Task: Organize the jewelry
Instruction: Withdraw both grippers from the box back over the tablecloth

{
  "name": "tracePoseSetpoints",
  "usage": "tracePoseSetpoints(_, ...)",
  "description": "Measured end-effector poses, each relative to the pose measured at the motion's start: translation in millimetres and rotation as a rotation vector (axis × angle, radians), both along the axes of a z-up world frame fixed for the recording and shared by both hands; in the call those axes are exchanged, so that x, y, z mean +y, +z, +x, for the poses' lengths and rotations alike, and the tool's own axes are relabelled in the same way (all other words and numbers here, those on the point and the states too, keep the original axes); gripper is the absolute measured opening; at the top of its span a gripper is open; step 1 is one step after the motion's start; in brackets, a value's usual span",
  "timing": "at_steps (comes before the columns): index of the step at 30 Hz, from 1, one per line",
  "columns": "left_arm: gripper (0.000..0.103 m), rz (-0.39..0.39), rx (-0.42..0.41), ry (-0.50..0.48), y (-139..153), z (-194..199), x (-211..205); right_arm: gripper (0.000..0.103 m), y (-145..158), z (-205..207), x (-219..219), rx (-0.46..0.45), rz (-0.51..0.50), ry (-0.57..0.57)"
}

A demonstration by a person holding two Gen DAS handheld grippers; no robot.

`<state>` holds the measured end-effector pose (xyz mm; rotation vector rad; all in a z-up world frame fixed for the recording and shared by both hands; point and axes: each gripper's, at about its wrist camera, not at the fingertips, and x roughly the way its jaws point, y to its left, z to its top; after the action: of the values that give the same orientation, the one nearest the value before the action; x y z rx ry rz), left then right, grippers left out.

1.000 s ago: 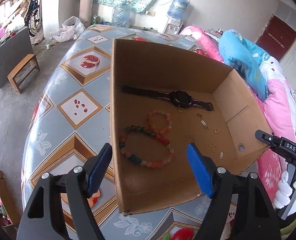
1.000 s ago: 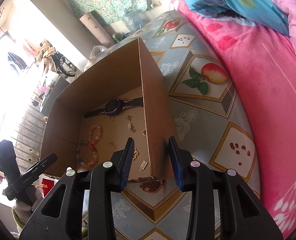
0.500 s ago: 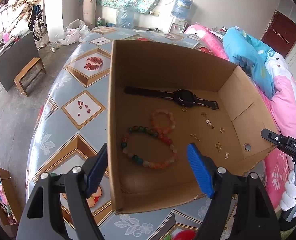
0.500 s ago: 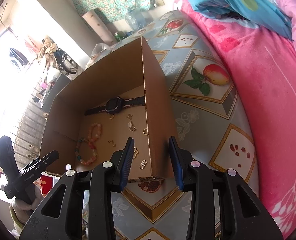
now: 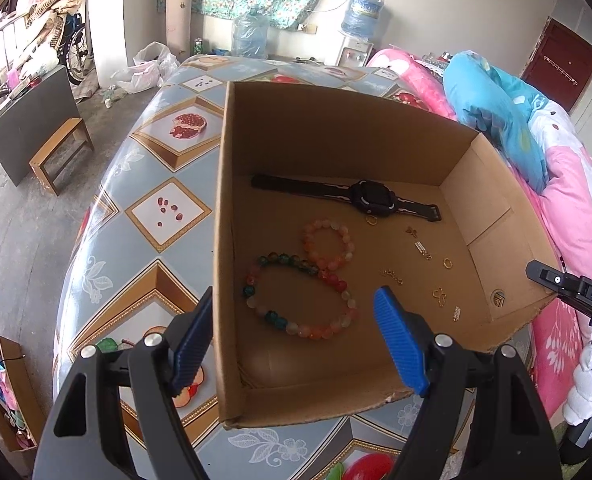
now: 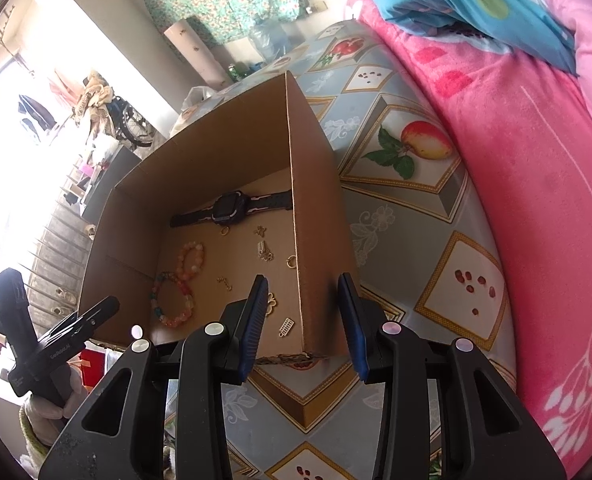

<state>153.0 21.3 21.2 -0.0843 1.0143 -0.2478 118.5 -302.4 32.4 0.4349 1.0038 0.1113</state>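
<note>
An open cardboard box stands on the patterned table. On its floor lie a black watch, a small pink bead bracelet, a larger multicoloured bead bracelet and several tiny gold pieces. My left gripper hovers open over the box's near left corner, one finger outside the wall, holding nothing. My right gripper stands partly open astride the box's near right corner, pads apart from the cardboard.
The table wears a blue-grey cloth with fruit pictures. Pink bedding and a blue quilt lie along its right side. A wooden stool and a dark panel stand on the floor at the left. White-gloved hands hold the grippers.
</note>
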Motion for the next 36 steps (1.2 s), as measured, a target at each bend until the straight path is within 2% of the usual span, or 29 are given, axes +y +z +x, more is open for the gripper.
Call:
tracePoseSetpoints(18,0.075,-0.005,-0.012,-0.009,0,-34,-1,0.038,-3,-35,-5,-0.022,0.023,-0.045)
tracePoseSetpoints(22,0.077,0.009,-0.091,0.017,10,-43,0,0.042,0,-41,-5,-0.050,-0.005,-0.058)
tracePoseSetpoints(28,0.079,0.032,-0.243,0.077,41,-65,7,0.053,20,-67,-3,-0.161,-0.111,-0.108)
tracePoseSetpoints(31,0.086,0.040,-0.290,0.088,54,-77,9,0.058,32,-83,-1,-0.233,-0.147,-0.137)
tracePoseSetpoints(36,0.093,0.080,-0.318,0.056,67,-94,2,0.075,57,-112,12,-0.385,-0.235,-0.148)
